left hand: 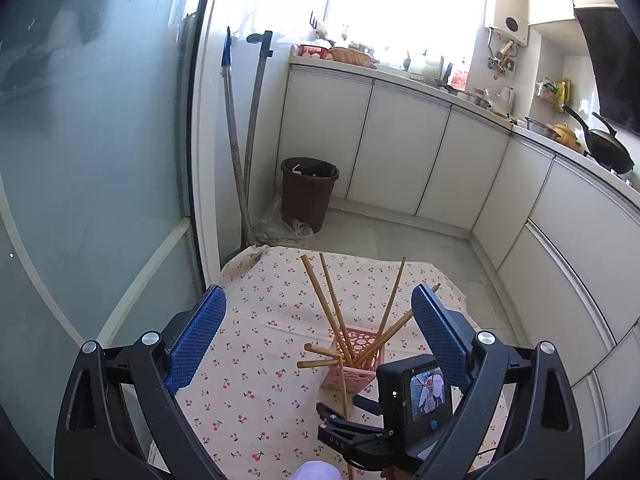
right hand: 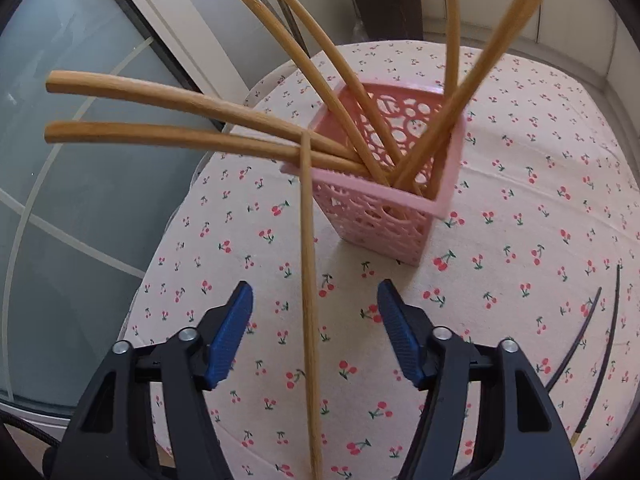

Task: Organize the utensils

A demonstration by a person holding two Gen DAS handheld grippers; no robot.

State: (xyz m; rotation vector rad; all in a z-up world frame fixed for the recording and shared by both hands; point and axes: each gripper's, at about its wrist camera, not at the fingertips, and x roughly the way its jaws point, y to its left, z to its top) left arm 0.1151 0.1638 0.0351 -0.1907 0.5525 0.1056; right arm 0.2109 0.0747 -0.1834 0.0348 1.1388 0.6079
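Note:
A pink perforated basket (left hand: 356, 374) (right hand: 384, 216) stands upright on the cherry-print tablecloth (left hand: 248, 360) (right hand: 500, 280). Several wooden chopsticks (left hand: 328, 300) (right hand: 180, 96) stick out of it, fanned in different directions. One loose chopstick (right hand: 310, 300) (left hand: 345, 392) leans with its far tip at the basket's rim and runs back between the jaws of my right gripper (right hand: 318, 334). That gripper is open, and its blue pads stand clear of the chopstick on both sides. My left gripper (left hand: 318, 300) is open wide, behind and above the basket, with nothing between its fingers. The right gripper (left hand: 340, 420) also shows low in the left wrist view.
A brown bin (left hand: 308, 192) (right hand: 386, 4) stands on the floor beyond the table. Broom handles (left hand: 240, 160) lean beside a glass door (left hand: 80, 160). White cabinets (left hand: 400, 152) line the back and right. Thin black cables (right hand: 600, 340) lie on the cloth at right.

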